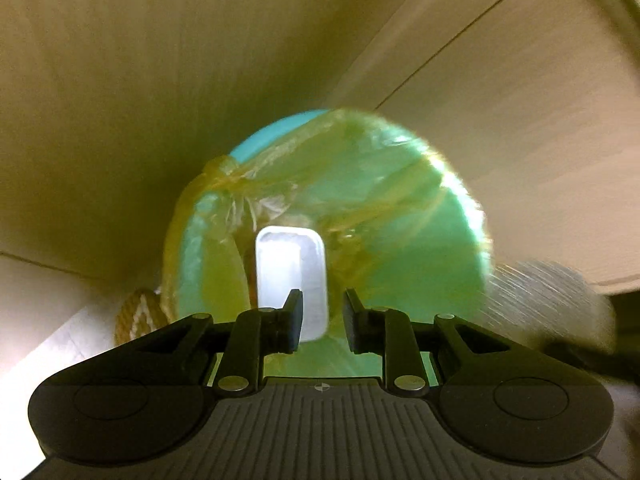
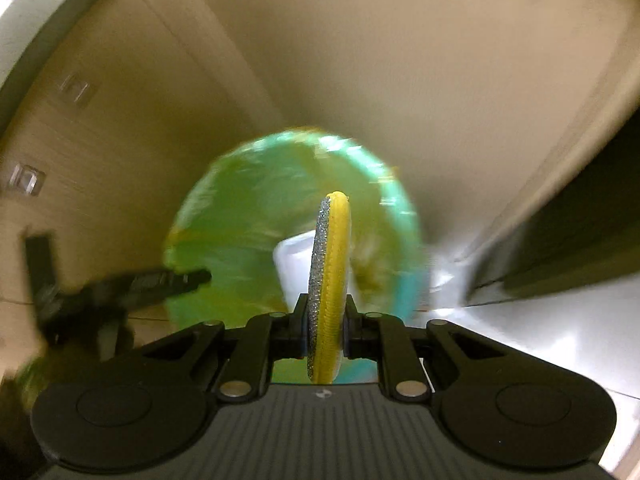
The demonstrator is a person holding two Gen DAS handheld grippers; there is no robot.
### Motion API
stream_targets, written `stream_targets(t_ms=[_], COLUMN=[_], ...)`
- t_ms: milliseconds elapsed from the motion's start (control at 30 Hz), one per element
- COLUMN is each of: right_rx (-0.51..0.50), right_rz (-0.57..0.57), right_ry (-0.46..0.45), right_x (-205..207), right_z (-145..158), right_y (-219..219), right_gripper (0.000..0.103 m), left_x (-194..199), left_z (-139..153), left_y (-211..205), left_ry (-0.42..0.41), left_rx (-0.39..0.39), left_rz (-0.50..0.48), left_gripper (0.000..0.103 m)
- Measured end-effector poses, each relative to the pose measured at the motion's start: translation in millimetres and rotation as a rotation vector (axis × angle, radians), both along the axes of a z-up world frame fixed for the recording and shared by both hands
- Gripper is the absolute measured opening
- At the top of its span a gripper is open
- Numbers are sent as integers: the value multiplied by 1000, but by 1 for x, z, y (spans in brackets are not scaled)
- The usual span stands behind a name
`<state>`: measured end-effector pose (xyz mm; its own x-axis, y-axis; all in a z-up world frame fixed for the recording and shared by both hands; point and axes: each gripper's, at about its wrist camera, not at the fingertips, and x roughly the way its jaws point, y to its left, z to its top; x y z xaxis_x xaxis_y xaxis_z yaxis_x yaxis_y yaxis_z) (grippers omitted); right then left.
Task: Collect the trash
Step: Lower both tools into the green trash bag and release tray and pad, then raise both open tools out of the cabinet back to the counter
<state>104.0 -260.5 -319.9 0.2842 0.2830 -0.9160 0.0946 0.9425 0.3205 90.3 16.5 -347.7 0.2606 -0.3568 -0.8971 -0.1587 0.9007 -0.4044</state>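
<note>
Right gripper (image 2: 325, 320): jaws narrow, clamped on a flat scrubbing pad (image 2: 328, 280), yellow on one face, grey and gritty on the other, held on edge. It sits directly over the bin (image 2: 240, 220).

Left gripper (image 1: 322, 320): jaws part-way apart, nothing between the pads. It also points down into the bin (image 1: 400, 240); its dark shape shows at the left in the right wrist view.

Bin: turquoise, round, with a yellowish bag (image 1: 240, 188) as liner. A white tray (image 1: 290, 272) lies inside already.

Progress, as a judgement: at least one piece of trash is in; the pad is above the opening but not yet let go. Left hand looks free for the next item.

Outward: a woven brown object (image 1: 138, 316) stands just beside the bin; pale panelled walls behind. Frames blurred; whether more trash remains is not visible.
</note>
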Motion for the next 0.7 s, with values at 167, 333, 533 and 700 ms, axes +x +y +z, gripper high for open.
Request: stream_targets(t_ms=[167,333,533,700], right_rx=[8,30,79,65], right_rz=[102,132,68,18], right_ry=[47,121,88,34], right_x=[48,65,57,52], right_z=[-40,-55,-21,22], right_y=[54,71,51,35], right_gripper=[15,24,33,33], left_x=[-22,-26,-25,-17], left_z=[59,77,92,146], left_y=[24,36,36,38], left_ry=[-68,-104,-133,-214], left_rx=[-11,-34,-32,-36], left_rz=[13,23,35,4], left_gripper=[25,25,25,25])
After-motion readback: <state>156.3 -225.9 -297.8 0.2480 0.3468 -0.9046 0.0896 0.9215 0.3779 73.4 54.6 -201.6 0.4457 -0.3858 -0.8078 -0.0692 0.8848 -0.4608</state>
